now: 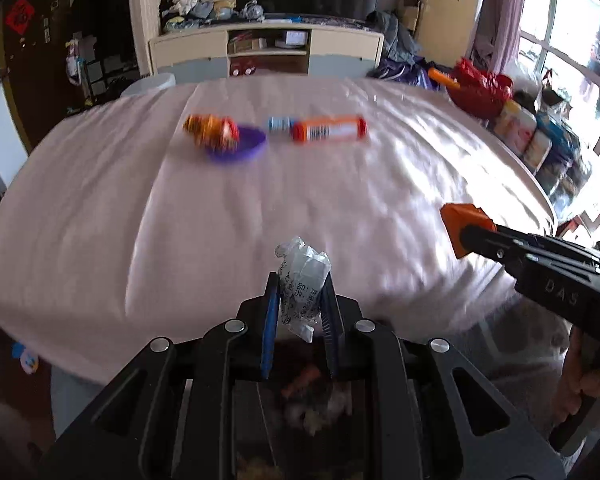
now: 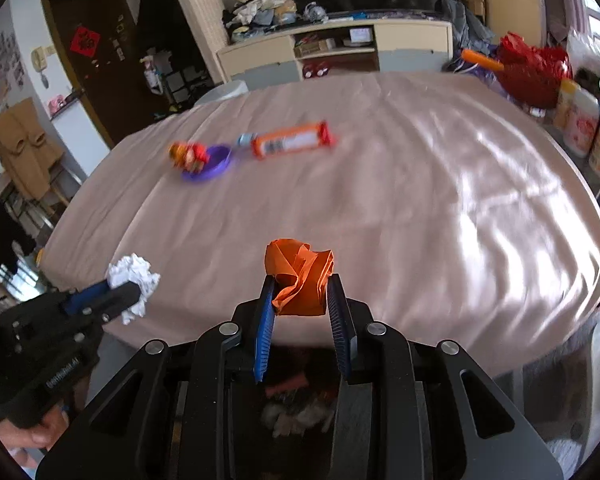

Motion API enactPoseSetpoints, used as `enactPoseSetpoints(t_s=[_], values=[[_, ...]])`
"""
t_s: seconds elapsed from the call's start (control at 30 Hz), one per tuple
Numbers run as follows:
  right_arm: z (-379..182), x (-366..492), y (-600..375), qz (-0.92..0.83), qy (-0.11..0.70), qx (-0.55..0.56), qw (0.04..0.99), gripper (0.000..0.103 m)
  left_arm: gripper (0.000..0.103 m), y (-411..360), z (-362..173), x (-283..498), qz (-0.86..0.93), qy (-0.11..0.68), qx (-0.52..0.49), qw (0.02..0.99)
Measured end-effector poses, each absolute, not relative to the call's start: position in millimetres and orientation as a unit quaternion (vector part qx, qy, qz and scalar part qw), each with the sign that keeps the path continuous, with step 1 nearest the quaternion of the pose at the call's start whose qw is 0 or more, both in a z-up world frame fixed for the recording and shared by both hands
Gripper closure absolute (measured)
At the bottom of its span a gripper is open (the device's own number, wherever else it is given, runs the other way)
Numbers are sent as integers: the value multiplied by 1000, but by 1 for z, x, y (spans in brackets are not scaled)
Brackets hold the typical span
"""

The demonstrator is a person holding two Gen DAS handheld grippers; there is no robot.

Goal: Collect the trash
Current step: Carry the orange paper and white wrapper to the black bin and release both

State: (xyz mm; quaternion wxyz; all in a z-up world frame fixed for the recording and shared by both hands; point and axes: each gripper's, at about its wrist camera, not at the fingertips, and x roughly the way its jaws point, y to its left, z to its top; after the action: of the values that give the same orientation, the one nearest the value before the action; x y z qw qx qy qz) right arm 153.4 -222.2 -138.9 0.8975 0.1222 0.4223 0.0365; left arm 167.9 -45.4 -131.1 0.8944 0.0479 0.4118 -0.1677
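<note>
Left wrist: print on clear wrapper (image 1: 302, 280); right: white wad.

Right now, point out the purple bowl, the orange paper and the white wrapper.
purple bowl (image 1: 242, 150): left wrist view, front rim.
orange paper (image 2: 300, 276): right wrist view, middle of the crumpled wad, in the right gripper.
white wrapper (image 1: 302, 280): left wrist view, printed middle, in the left gripper.

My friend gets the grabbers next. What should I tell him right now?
Left gripper: shut on a crumpled white wrapper.
Right gripper: shut on a crumpled orange paper.
Both hang over a bin at the near table edge, with trash already in it.
Left: drop both in, then get the orange packet, small bottle and the snack bag on the purple dish.
</note>
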Motion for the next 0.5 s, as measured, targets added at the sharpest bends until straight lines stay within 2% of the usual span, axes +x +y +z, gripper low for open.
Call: enactPoseSetpoints(t_s=[0.27,0.5], values=[[-169,114,-201,61,438,125,888,76,85,-35,-176,111,-172,446,44,877],[-220,102,-185,59,488,116,863,76,85,-28,-225,92,-165,488,40,856]])
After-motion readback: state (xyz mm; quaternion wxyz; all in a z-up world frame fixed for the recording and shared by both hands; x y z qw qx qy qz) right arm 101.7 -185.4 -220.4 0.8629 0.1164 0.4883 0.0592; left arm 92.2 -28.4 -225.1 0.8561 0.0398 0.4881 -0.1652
